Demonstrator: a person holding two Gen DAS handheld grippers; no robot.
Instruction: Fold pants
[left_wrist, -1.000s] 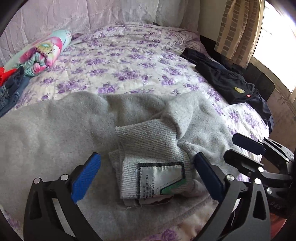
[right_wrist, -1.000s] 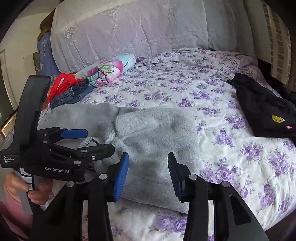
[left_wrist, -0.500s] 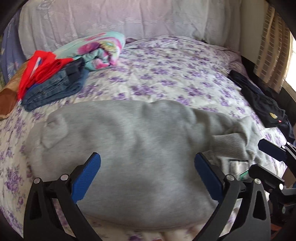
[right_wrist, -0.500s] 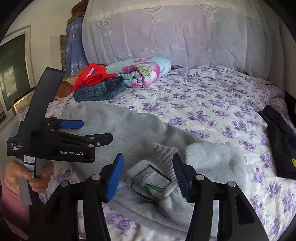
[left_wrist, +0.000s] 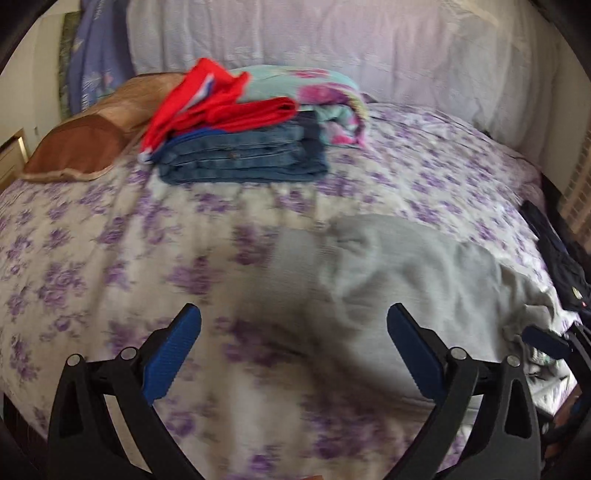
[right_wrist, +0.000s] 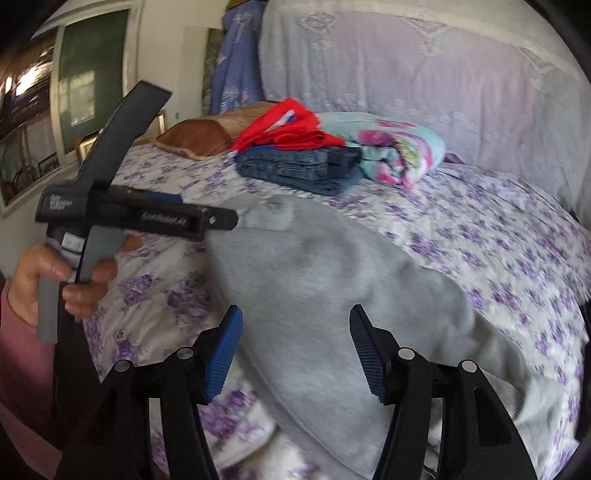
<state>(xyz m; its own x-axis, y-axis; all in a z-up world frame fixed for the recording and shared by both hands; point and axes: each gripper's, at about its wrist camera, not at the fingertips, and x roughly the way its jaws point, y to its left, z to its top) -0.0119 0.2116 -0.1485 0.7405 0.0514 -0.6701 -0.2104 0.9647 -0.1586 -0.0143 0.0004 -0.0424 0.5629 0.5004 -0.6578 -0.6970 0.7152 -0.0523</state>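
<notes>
Grey sweatpants (left_wrist: 399, 280) lie flat across the floral bedspread, also in the right wrist view (right_wrist: 332, 288). My left gripper (left_wrist: 293, 347) is open and empty, hovering above the pants' left end and the bedspread. It also shows from the side in the right wrist view (right_wrist: 221, 218), near the pants' cuff end (right_wrist: 269, 218). My right gripper (right_wrist: 295, 354) is open and empty above the middle of the pants. Its blue tip shows at the left wrist view's right edge (left_wrist: 543, 338), near the waistband end.
A folded stack of blue jeans (left_wrist: 243, 158) with red cloth (left_wrist: 221, 107) on top sits at the back of the bed, beside a rolled floral blanket (right_wrist: 399, 151) and a brown pillow (left_wrist: 81, 144). A black garment (left_wrist: 565, 266) lies at the right bed edge.
Both grippers have swung left along the pants, away from the waistband and label toward the leg end. The views are blurred by the motion. Both stay open.
</notes>
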